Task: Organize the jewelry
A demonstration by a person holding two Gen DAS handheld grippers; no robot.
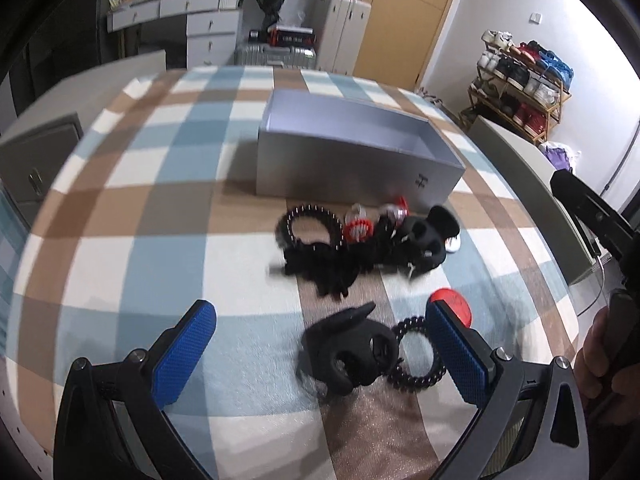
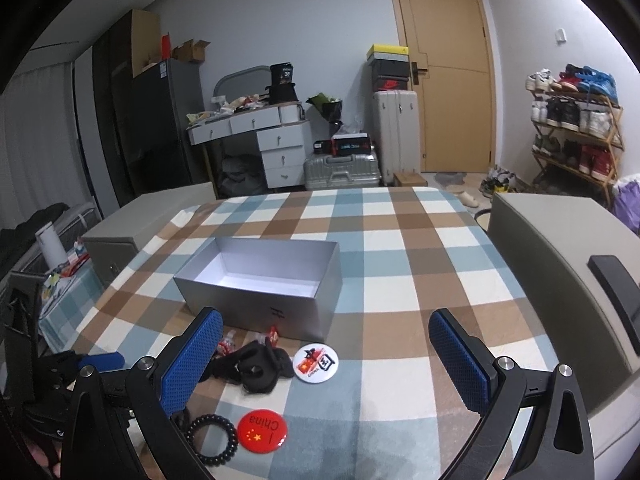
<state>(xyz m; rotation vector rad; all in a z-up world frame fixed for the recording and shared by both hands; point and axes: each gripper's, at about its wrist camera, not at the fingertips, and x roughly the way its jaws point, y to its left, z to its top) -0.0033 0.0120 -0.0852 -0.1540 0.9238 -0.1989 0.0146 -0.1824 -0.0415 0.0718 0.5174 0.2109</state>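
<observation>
Both tongs are released, their blue pads spread wide and holding nothing. The left tongs hang low over the checked cloth on the table, straddling a black claw clip and a black coil hair tie that touches the clip's right side; neither pad touches them. A red badge shows just behind the right-hand pad. Farther ahead lies a heap of black hair things: a beaded ring on the left, small red-and-clear pieces in the middle, another black clip on the right. The heap sits just in front of the open grey box, whose inside looks bare where it can be seen. The right tongs are higher and farther back, over bare cloth to the right of the heap. From this view the red badge reads "China" upside down and lies just beside the coil tie; a white badge lies between the red one and the box, close to the black clip. The left tongs appear at the left edge of this view, partly hidden.
</observation>
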